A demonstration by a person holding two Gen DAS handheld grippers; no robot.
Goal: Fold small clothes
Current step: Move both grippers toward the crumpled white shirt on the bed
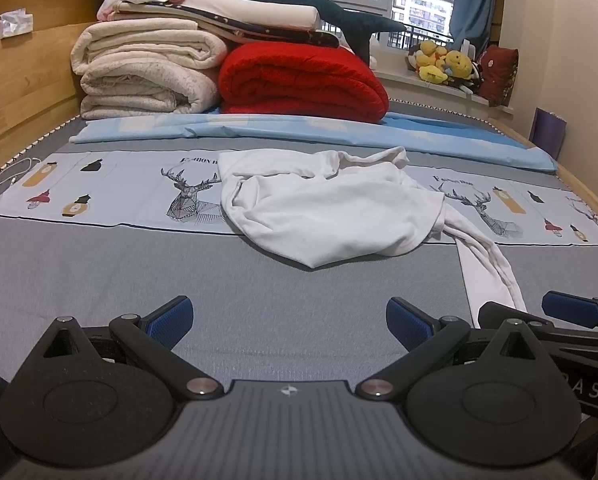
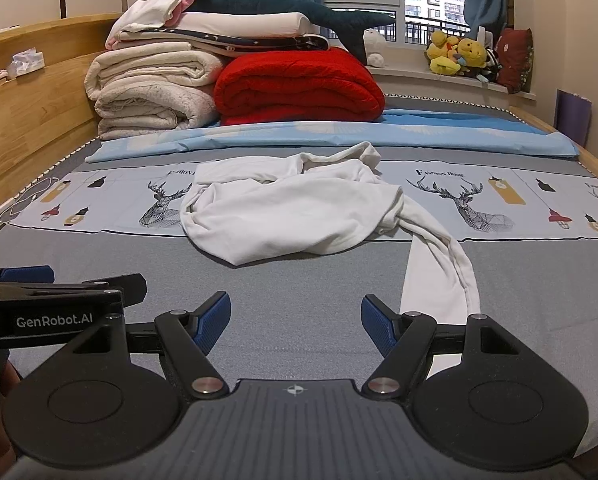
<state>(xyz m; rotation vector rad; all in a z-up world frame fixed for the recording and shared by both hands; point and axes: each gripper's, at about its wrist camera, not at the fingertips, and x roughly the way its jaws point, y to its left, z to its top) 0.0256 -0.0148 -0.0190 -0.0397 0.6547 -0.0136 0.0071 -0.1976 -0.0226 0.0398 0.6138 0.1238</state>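
A crumpled white garment (image 1: 331,208) lies in a heap on the bed, with one long sleeve (image 1: 487,268) trailing toward me on the right. It also shows in the right wrist view (image 2: 283,212), its sleeve (image 2: 439,276) reaching down to the right finger. My left gripper (image 1: 289,318) is open and empty, low over the grey sheet in front of the garment. My right gripper (image 2: 295,318) is open and empty beside it, its right finger next to the sleeve end. Each gripper shows at the edge of the other's view.
A stack of folded white quilts (image 1: 147,72), a red blanket (image 1: 303,80) and a plush shark (image 1: 299,0) stands at the back of the bed. A light blue sheet (image 1: 299,130) lies behind the garment. A wooden bed frame (image 1: 23,92) runs along the left. Plush toys (image 1: 443,64) sit on the windowsill.
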